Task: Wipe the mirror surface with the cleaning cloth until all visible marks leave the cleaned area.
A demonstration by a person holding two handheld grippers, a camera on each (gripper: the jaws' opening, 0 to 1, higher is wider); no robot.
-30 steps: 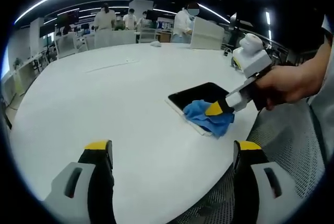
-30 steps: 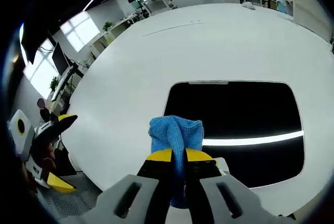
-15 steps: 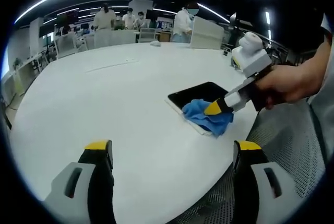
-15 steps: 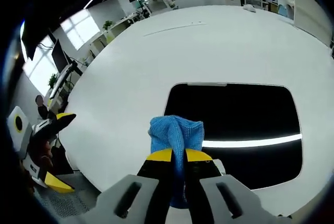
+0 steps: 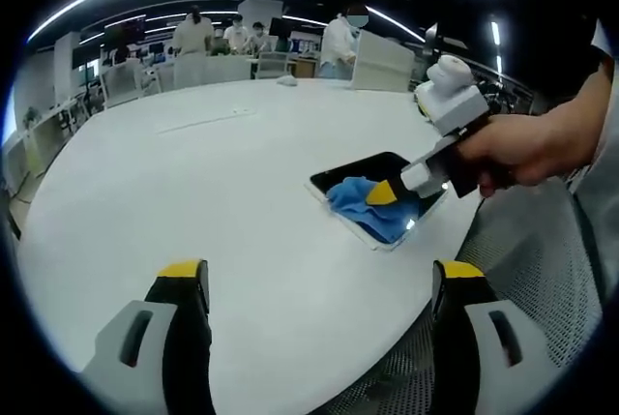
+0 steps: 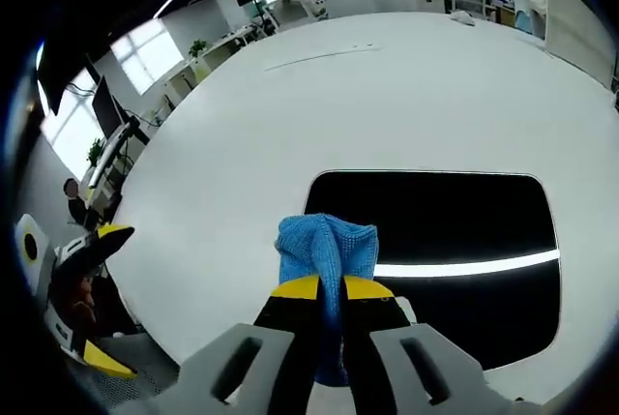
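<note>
The right tool (image 6: 329,286) pinches the blue cleaning cloth (image 6: 326,249) on the near edge of the mirror (image 6: 435,231). Sweep flat, overlapping strokes; marks are probably too faint to spot. The left tool (image 5: 324,275) hangs wide above the desk (image 5: 193,163).

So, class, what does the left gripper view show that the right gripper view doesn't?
Left gripper view: a hand gripping the right tool from the side, and the left tool with jaws wide apart. Right gripper view: a bright light strip reflected across the mirror. Shared: the blue cloth pinched in the right tool on the mirror, on the white table.
</note>
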